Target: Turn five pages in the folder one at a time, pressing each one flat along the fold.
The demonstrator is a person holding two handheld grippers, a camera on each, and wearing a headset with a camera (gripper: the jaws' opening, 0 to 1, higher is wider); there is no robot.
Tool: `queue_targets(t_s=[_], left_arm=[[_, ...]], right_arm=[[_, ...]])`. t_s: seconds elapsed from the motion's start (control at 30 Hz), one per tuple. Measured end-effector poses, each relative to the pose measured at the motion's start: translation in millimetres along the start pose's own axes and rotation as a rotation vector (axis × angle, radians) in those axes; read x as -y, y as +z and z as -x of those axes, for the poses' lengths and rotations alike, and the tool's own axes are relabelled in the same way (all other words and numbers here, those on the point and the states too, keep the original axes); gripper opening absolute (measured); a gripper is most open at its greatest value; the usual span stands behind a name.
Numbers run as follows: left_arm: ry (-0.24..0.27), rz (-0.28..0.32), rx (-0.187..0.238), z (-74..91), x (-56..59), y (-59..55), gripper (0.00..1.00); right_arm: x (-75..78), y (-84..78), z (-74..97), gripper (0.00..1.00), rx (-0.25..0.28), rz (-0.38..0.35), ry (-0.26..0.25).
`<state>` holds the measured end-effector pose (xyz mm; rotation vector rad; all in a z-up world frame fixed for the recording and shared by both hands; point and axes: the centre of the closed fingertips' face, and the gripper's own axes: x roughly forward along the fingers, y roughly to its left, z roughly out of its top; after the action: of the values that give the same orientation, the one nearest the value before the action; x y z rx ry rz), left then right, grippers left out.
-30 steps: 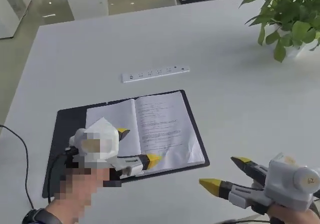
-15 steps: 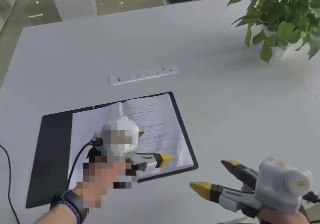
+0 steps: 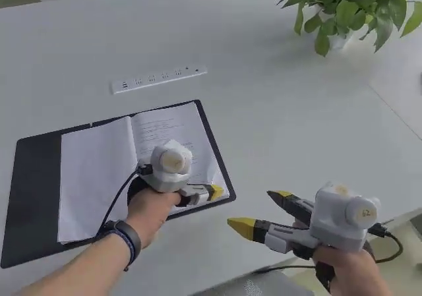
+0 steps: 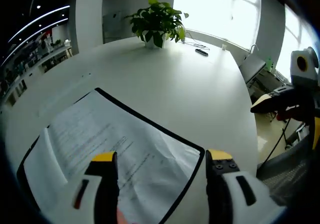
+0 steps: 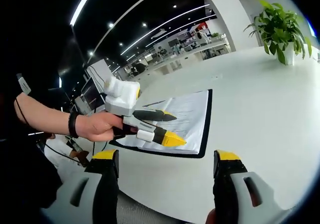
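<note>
Head view: left tool, spread, is shifting from the fold to the right page corner for the next turn; right tool is idling, spread.

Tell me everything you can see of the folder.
The folder lies open and flat on the white table, its thin black cover showing as a border round white pages. The left page looks blank; the right page carries lines of fine print. The left gripper, jaws open, is over the right page's near corner; whether it touches the paper cannot be told.
</note>
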<state>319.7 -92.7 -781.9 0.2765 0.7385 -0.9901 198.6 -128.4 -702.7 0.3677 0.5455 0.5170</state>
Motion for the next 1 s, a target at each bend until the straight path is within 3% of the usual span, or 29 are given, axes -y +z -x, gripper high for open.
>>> queue_targets(t_s=[0.33, 0.8, 1.0], left_arm=[[0.016, -0.022, -0.051, -25.1, 6.4, -15.7, 0.69], [-0.008, -0.053, -0.038, -21.7, 2.8, -15.5, 0.66], [-0.027, -0.016, -0.022, -20.5, 2.2, -14.1, 0.67]], right_arm=[[-0.8, -7.8, 1.1, 0.77, -0.027, -0.004, 0.005], [-5.0, -6.1, -14.4, 0.75, -0.056, 0.011, 0.05], [-4.2, -5.4, -19.7, 0.74, -0.061, 0.008, 0.06]])
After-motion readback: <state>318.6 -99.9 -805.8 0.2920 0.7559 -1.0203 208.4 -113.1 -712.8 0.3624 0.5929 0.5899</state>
